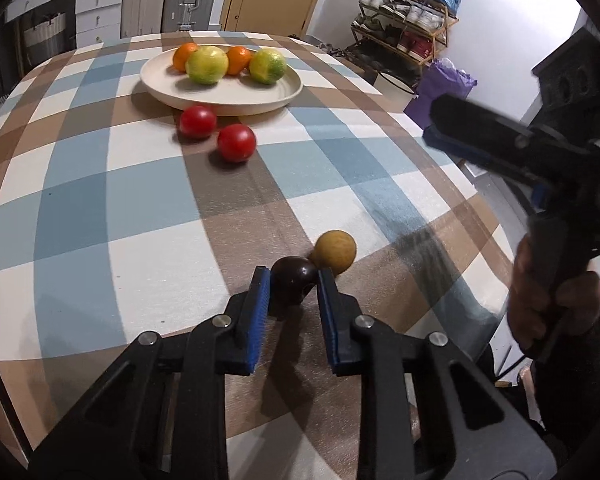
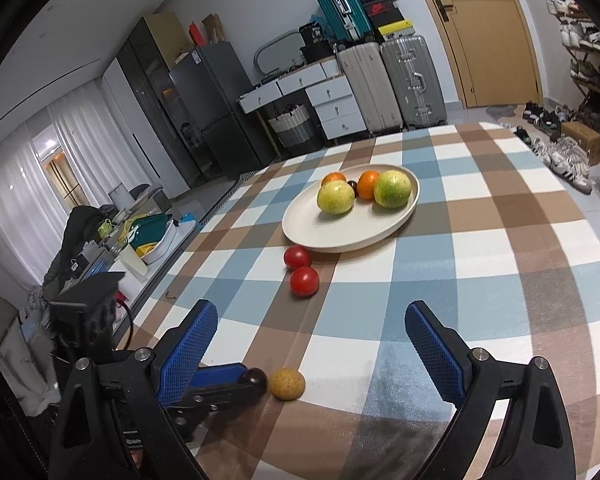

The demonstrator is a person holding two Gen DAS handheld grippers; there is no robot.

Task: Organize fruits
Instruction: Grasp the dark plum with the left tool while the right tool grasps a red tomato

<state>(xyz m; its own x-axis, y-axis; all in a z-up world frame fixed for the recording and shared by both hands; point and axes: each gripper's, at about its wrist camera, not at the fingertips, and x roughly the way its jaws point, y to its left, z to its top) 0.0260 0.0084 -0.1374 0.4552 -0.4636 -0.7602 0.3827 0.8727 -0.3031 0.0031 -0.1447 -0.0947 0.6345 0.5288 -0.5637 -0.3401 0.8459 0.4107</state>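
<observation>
A cream plate (image 1: 236,96) (image 2: 312,232) holds two oranges, two green-yellow fruits and, in the right wrist view, a small dark fruit behind them. Two red tomatoes (image 1: 236,143) (image 2: 304,281) lie in front of the plate. My left gripper (image 1: 294,280) has its jaws around a dark round fruit (image 1: 292,280) (image 2: 255,378) low on the cloth; whether the pads press it I cannot tell. A yellow-brown fruit (image 1: 335,251) (image 2: 287,383) touches it. My right gripper (image 2: 312,336) is open and empty above the near part of the table.
The checked tablecloth (image 1: 100,200) (image 2: 500,280) covers the table. The right gripper and the hand holding it (image 1: 556,288) hang beyond the table's right edge in the left wrist view. Suitcases, drawers and a shoe rack stand beyond the far edge.
</observation>
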